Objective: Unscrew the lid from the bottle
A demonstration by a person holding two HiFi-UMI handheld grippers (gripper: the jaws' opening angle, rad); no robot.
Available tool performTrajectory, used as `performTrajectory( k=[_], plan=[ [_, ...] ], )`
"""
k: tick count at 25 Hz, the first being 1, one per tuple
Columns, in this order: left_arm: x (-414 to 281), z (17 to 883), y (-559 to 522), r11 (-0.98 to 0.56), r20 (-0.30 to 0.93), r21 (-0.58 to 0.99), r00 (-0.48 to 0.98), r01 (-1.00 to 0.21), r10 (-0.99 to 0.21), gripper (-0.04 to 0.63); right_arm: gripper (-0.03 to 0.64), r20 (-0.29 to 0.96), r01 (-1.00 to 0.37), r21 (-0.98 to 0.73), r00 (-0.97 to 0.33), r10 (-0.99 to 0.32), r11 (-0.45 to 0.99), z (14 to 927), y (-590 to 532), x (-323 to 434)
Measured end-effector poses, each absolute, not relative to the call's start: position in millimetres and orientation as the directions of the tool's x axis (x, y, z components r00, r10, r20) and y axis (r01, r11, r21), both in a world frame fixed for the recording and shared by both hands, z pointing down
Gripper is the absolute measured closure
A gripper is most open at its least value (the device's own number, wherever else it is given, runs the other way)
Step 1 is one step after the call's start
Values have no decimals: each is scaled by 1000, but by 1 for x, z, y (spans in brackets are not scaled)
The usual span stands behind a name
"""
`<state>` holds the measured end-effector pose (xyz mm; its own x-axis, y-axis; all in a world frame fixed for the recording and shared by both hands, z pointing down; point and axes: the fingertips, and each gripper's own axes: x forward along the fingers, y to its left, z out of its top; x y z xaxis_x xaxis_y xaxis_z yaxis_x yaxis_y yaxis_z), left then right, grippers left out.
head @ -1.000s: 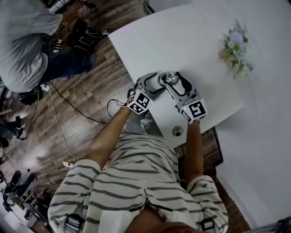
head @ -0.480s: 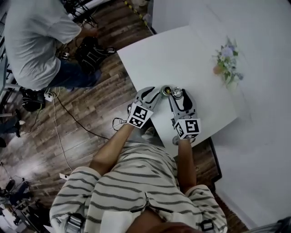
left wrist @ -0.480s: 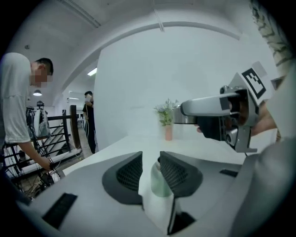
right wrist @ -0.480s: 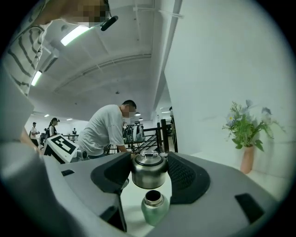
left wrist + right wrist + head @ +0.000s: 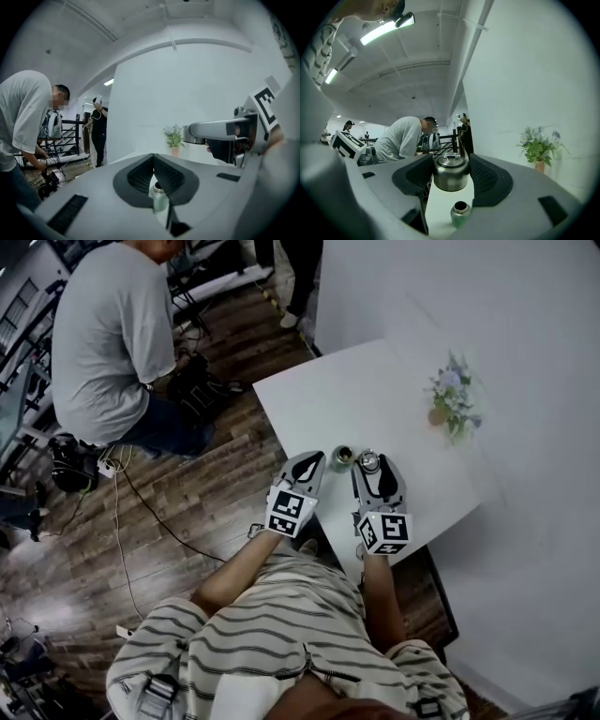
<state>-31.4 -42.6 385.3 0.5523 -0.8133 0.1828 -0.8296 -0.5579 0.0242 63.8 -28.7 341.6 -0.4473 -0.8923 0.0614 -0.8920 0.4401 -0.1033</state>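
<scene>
A small metal bottle point(image 5: 343, 457) stands upright on the white table point(image 5: 394, 390), its mouth uncovered. My right gripper point(image 5: 369, 458) is shut on the steel lid point(image 5: 369, 462), held just right of the bottle and above the table. In the right gripper view the lid point(image 5: 451, 172) sits between the pads, with the bottle point(image 5: 460, 214) below it. My left gripper point(image 5: 313, 457) is just left of the bottle, shut and empty. In the left gripper view its jaws point(image 5: 153, 164) meet, the bottle point(image 5: 159, 197) stands beyond them, and the lid point(image 5: 194, 134) shows at the right.
A small potted flower point(image 5: 448, 399) stands at the table's far right side. The bottle is close to the table's near edge. A person in a grey T-shirt point(image 5: 112, 343) bends over bags and cables on the wooden floor point(image 5: 187, 493) to the left.
My left gripper has let go of the bottle, closed and drawn back. The right gripper has carried the lid off the bottle, whose mouth now shows.
</scene>
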Motion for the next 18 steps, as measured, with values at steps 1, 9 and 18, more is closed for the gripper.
performTrajectory(
  k=[1, 9, 18],
  plan=[
    [-32, 382, -39, -555, 181, 27, 551, -831, -815, 597, 360, 56, -893, -102, -445, -894, 438, 338, -27, 64],
    [-37, 340, -19, -535, 149, 19, 532, -844, -834, 597, 360, 25, -903, -89, -424, -905, 421, 302, -14, 61],
    [-31, 306, -14, -510, 105, -15, 506, -860, -856, 597, 362, -13, -913, -79, -401, -916, 401, 275, -8, 78]
  ],
)
